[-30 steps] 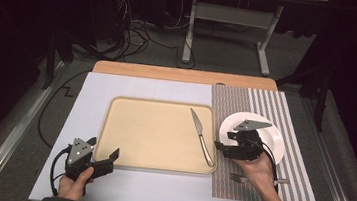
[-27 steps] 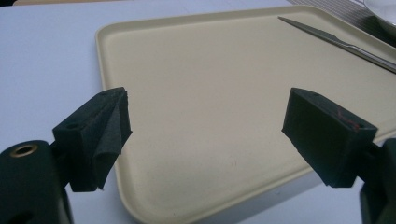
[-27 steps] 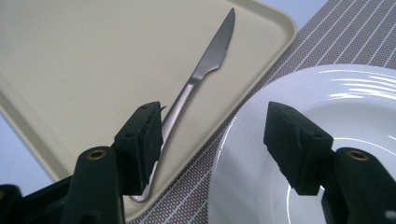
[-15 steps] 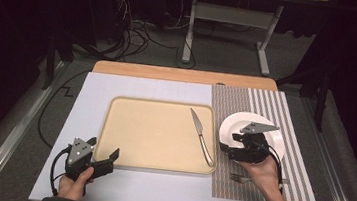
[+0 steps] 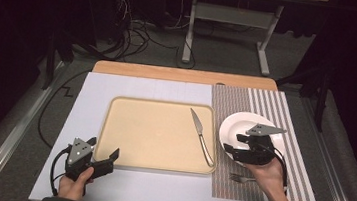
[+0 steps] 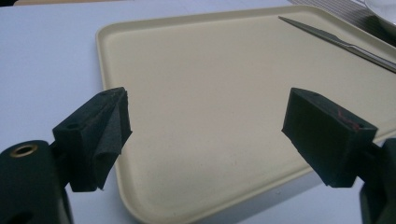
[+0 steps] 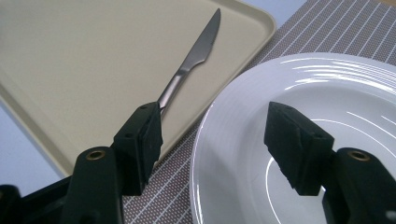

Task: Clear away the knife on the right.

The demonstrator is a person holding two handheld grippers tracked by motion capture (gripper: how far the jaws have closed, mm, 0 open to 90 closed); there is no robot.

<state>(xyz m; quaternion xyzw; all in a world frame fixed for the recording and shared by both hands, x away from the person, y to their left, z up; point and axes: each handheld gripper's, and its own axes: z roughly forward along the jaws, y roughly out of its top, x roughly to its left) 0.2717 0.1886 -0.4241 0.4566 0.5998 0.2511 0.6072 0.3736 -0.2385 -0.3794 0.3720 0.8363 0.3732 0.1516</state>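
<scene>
The round white ceramic plate (image 5: 246,133) lay, in the high view, on the striped grey placemat (image 5: 267,102) just to the right of the rectangular beige plastic tray (image 5: 157,136). The right gripper (image 5: 235,152) hovered over the plate's near rim, its jaws parted and nothing between them. A slim steel table knife (image 5: 201,135) lay along the tray's right side, and a small steel fork (image 5: 239,178) rested on the placemat near the tray's front right corner. The left gripper (image 5: 110,156) sat at the tray's front left corner, jaws apart and empty. Compared with a second earlier, the right gripper had edged slightly toward the plate's near-left rim; the left gripper, knife and plate lay as before.

In the left gripper view, the two black pads stood wide over the tray's (image 6: 196,93) near corner, gripping nothing, with the knife (image 6: 341,42) at the tray's far side.

In the right gripper view, the open jaws straddled the plate's (image 7: 303,116) rim on the tray side: one pad outside over the placemat (image 7: 219,154), one over the plate's well, neither pressing. The knife (image 7: 196,56) lay on the tray (image 7: 70,56) beyond.

The plate looked rigid, glossy, fairly heavy and breakable; I judged the thin raised rim the only sound hold, pinched firmly from above and below, since glaze could slip.
</scene>
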